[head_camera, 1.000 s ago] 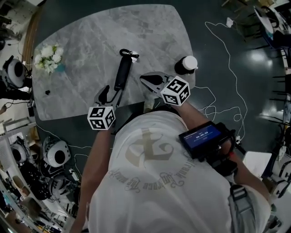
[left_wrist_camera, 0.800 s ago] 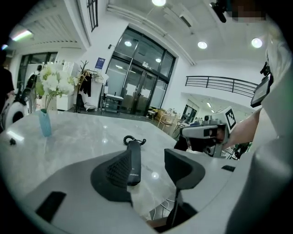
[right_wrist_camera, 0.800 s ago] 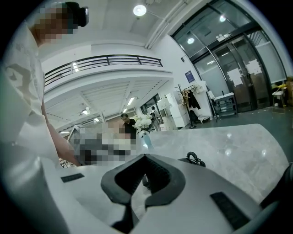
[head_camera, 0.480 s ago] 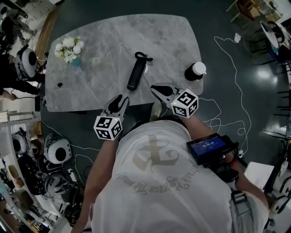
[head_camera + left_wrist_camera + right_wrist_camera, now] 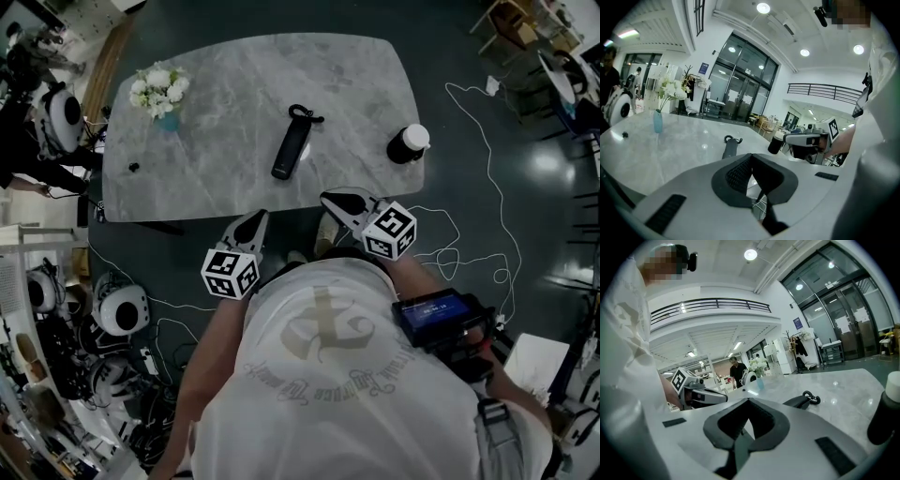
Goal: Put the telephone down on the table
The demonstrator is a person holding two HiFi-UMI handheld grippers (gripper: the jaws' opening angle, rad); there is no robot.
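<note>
Your left gripper [image 5: 751,157] has just been closing its fingers [image 5: 736,177]; they now meet with nothing between them. Beyond them the telephone [image 5: 730,149] lies flat on the marble worktop [image 5: 670,145]. A flower vase [image 5: 657,121] stands far left, and your right gripper [image 5: 806,139] hovers at the right.

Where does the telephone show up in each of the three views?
Head view: telephone lies upper centre, slanted.
Left gripper view: telephone sits just left of centre, low.
Right gripper view: telephone sits right of centre, cord end to the right.
Shared landmark: the dark bottle, right of the telephone in every view.
</note>
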